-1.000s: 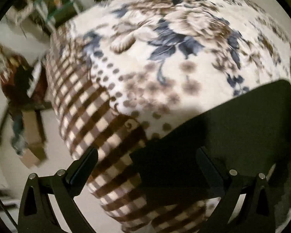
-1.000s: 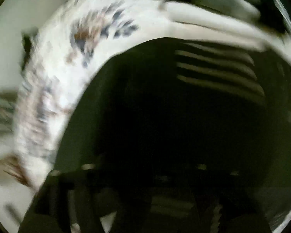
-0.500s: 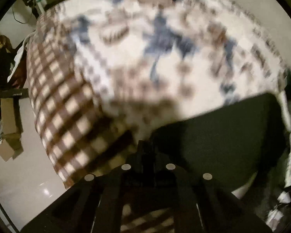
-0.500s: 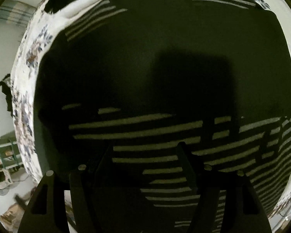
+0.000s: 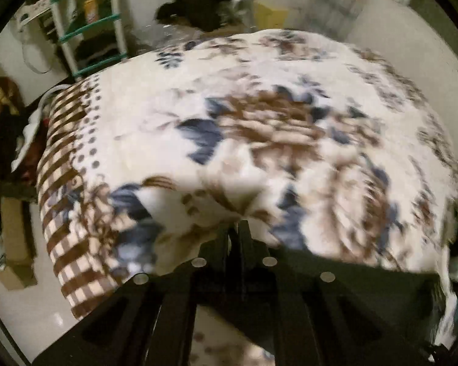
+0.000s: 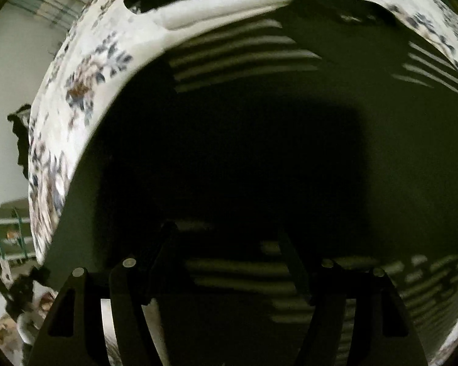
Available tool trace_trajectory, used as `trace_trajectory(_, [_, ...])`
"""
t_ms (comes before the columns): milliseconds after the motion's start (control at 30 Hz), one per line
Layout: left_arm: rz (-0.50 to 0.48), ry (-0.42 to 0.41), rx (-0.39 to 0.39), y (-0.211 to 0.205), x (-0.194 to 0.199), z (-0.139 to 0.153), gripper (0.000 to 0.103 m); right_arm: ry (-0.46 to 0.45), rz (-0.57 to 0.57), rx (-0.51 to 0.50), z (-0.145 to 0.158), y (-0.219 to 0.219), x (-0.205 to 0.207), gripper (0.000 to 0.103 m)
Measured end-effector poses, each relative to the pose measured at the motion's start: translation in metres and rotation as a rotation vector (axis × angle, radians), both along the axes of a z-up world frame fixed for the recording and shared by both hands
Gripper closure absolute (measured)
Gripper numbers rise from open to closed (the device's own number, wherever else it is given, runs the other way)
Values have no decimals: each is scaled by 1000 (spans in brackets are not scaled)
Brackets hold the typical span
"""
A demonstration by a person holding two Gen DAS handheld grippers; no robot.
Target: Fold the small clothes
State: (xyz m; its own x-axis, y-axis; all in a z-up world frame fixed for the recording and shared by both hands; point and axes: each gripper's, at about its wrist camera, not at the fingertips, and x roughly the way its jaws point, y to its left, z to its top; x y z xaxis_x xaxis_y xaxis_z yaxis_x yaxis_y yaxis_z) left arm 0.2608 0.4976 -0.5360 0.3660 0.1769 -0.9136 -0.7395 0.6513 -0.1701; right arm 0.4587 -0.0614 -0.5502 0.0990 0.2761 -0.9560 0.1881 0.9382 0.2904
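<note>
A dark green garment (image 6: 259, 140) with pale stripes lies spread on a floral blanket (image 6: 76, 91). My right gripper (image 6: 229, 244) is open, its two fingers resting low over the garment's near striped part. In the left wrist view my left gripper (image 5: 239, 228) is shut, and the dark garment (image 5: 351, 277) hangs from its jaws, lifted above the floral blanket (image 5: 259, 128). That view is blurred by motion.
The blanket's brown checked border (image 5: 61, 183) drops to a pale floor (image 5: 30, 314) on the left. A green-and-white shelf rack (image 5: 88, 21) and a dark pile (image 5: 210, 3) stand beyond the bed. A white pillow (image 6: 229, 9) lies past the garment.
My left gripper went from open to shut on the garment's edge and has lifted it up over the blanket. My right gripper stayed open over the garment, shifting slightly.
</note>
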Motion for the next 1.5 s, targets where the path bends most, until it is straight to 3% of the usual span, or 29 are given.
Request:
trace_trajectory(100, [29, 60, 20, 7, 8, -5, 93, -22, -6, 47, 0, 29, 30, 33])
trace_trajectory(167, [27, 55, 17, 4, 2, -3, 71, -39, 17, 65, -2, 53, 44, 33])
trace_trajectory(233, [25, 53, 24, 0, -1, -2, 32, -45, 57, 41, -9, 85, 60, 34])
trace_trajectory(267, [23, 59, 31, -4, -5, -2, 27, -54, 68, 30, -11, 92, 62, 41])
trace_trajectory(300, [23, 63, 33, -9, -10, -1, 26, -75, 87, 15, -12, 103, 65, 81])
trace_trajectory(333, [23, 70, 30, -13, -14, -2, 26, -76, 119, -17, -15, 117, 69, 98])
trace_trajectory(467, [40, 100, -19, -33, -34, -13, 26, -141, 200, -87, -5, 149, 68, 98])
trace_trajectory(600, [68, 120, -70, -48, -49, -26, 26, -128, 251, -97, -11, 150, 66, 98])
trace_trajectory(667, [87, 105, -121, -52, -54, -31, 26, -78, 241, -45, -18, 136, 65, 91])
trace_trajectory(733, [108, 72, -187, -59, -60, -34, 26, -25, 192, 46, -18, 112, 61, 44])
trace_trajectory(767, [123, 53, -217, -61, -63, -35, 26, -31, 152, 78, -13, 96, 55, 37])
trace_trajectory(967, [298, -102, -489, -76, -80, -63, 26, -22, -71, 42, 2, 8, 6, 34])
trace_trajectory(1200, [416, -197, -507, -57, -63, -71, 26, 35, -192, -40, -14, -58, -40, 34])
trace_trajectory(1300, [383, -199, -434, -46, -47, -68, 29, 48, -220, -48, -20, -73, -49, 34])
trace_trajectory(1333, [365, -195, -395, -45, -42, -65, 38, 50, -221, -50, -21, -76, -50, 34])
trace_trajectory(1367, [346, -186, -354, -44, -36, -62, 54, 50, -221, -57, -21, -78, -50, 34])
trace_trajectory(1400, [306, -159, -295, -42, -28, -58, 97, 50, -215, -84, -21, -79, -51, 34])
trace_trajectory(1433, [274, -145, -270, -41, -21, -55, 96, 56, -206, -118, -19, -77, -49, 35])
trace_trajectory(1500, [233, -154, -213, -43, -11, -41, 96, 79, -173, -278, -17, -74, -45, 33])
